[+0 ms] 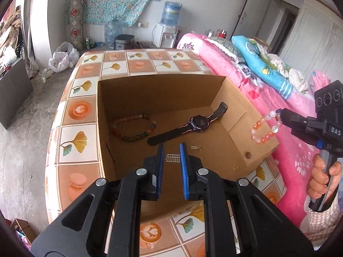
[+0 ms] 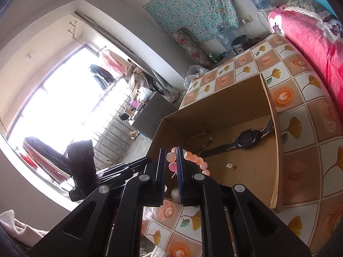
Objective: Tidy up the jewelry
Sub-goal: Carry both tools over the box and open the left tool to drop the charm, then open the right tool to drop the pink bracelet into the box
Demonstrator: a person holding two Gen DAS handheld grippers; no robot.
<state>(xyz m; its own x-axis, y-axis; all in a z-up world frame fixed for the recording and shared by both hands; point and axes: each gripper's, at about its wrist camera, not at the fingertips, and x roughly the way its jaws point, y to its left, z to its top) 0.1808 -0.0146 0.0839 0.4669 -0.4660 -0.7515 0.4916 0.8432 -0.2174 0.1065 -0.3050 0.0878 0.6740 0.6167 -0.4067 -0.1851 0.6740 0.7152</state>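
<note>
An open cardboard box [image 1: 235,115] stands on a tiled table. Inside lie a dark multicoloured bead bracelet [image 1: 133,129], a black and pink watch [image 1: 193,126], small metal earrings [image 1: 196,148] and a small metal clasp piece [image 1: 172,158]. My left gripper [image 1: 171,150] is open and empty above the box's near edge. My right gripper [image 2: 170,156] is shut on a pink and white bead bracelet [image 2: 193,158]. In the left wrist view that bracelet [image 1: 264,128] hangs from the right gripper [image 1: 278,113] outside the box's right wall.
The table [image 1: 79,111] has an orange and white tile-pattern cover. A bed with pink bedding [image 1: 268,90] runs along its right side. A water dispenser [image 1: 167,32] and bags stand on the floor behind. A small ring [image 1: 235,168] lies on the table by the box's near right corner.
</note>
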